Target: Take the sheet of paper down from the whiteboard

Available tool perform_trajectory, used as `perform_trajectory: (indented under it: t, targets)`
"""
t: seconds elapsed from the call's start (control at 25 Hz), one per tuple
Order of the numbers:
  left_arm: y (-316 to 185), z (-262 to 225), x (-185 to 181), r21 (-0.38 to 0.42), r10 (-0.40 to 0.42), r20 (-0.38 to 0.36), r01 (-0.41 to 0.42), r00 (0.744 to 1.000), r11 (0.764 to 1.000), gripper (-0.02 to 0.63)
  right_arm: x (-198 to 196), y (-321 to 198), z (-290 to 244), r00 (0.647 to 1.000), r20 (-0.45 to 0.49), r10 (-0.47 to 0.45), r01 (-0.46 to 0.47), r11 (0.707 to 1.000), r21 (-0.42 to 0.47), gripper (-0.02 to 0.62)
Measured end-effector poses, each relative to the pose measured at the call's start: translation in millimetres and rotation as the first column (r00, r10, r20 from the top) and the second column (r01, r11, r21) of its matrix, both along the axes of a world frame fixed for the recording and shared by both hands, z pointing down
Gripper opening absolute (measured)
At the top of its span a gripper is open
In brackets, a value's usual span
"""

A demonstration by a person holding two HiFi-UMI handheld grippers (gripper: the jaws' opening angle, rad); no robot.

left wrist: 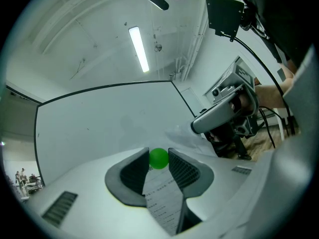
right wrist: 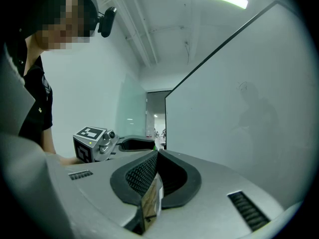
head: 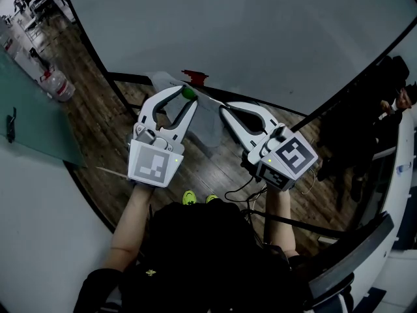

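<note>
Your left gripper (head: 186,98) fingers clamp green ball magnet (left wrist: 159,158) at whiteboard (head: 260,38). Right gripper (head: 226,111), beside magnet, fingers pinched on paper sheet (head: 207,128) edge.

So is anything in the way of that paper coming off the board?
Yes: a green magnet sits on the paper, gripped by the left tongs. The right tongs pinch the paper's edge; nothing blocks them.

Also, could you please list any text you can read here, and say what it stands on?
On the sheet of paper: printed lines, too blurred to read.
On the marker cube at left and the marker cube at right: square patterns only, no words.
Nothing else bears legible text.
</note>
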State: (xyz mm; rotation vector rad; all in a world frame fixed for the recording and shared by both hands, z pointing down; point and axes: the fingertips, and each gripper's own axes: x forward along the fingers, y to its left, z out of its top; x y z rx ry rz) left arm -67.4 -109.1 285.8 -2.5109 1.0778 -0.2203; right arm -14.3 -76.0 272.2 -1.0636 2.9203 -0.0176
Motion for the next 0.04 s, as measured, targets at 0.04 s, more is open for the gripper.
perform_trajectory:
  t: [0.04]
  targets:
    - [0.0,-0.1,0.0,0.001,0.001,0.000,-0.001,1.000,1.000,0.124,0.0,0.1,0.6,1.000,-0.001,0.001,-0.001,1.000,-0.003,0.017]
